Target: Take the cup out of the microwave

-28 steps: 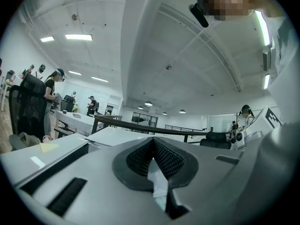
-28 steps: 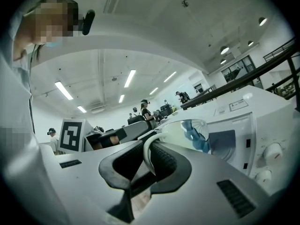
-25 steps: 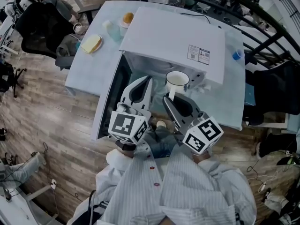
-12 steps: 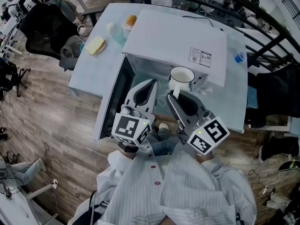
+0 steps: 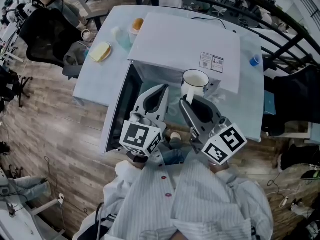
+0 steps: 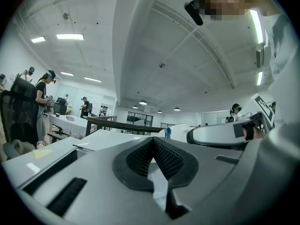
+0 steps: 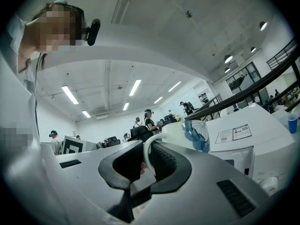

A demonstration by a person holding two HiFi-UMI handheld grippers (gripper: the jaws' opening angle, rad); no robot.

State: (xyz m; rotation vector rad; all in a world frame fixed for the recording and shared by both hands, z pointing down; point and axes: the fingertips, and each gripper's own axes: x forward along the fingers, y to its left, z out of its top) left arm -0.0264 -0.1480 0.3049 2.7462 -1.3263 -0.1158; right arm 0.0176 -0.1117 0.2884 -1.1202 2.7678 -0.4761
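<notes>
- White cup (image 5: 194, 82), rigid, likely light and chip-prone, hangs by its handle (image 7: 146, 154) pinched in the right gripper (image 5: 186, 103).
- Left gripper (image 5: 161, 90) is pressed together, empty.

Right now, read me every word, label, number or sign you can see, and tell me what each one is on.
No text here can be read.
Sticker on top of the microwave: printed lines, too small to read.
Marker cubes on the left gripper and right gripper: black-and-white square patterns, no letters.
Cup: blue pattern, no words visible.
</notes>
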